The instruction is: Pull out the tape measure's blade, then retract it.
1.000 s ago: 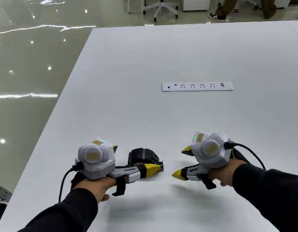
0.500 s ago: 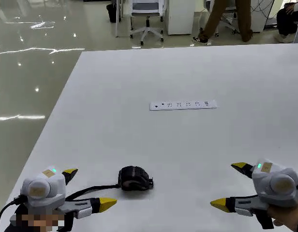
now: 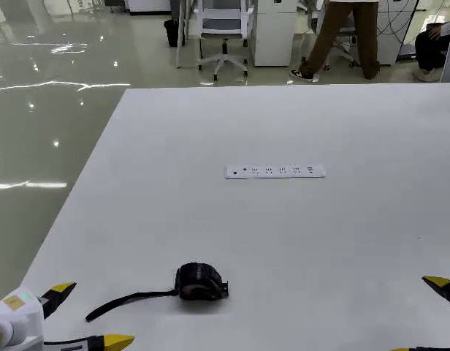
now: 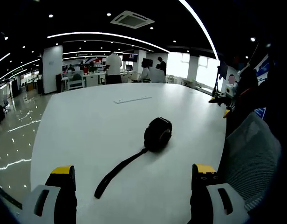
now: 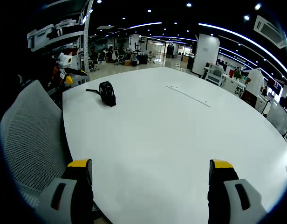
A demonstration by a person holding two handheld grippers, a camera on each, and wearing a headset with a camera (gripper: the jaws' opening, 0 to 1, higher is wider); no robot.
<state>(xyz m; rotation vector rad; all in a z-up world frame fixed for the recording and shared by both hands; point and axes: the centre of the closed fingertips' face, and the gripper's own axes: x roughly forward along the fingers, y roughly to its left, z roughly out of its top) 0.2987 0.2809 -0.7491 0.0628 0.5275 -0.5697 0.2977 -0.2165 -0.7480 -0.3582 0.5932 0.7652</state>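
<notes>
Near the white table's point(image 3: 320, 234) front edge, left of centre, black tape measure point(image 3: 201, 282) lying, strap point(image 3: 126, 301) trailing left, left gripper point(image 4: 134, 170) jaws wide apart nearby, right gripper point(image 5: 150, 164) jaws apart, far right

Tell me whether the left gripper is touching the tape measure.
Apart. In the left gripper view the left gripper is open, its jaws either side of the strap end of the tape measure, bare table showing between; the case lies ahead.
</notes>
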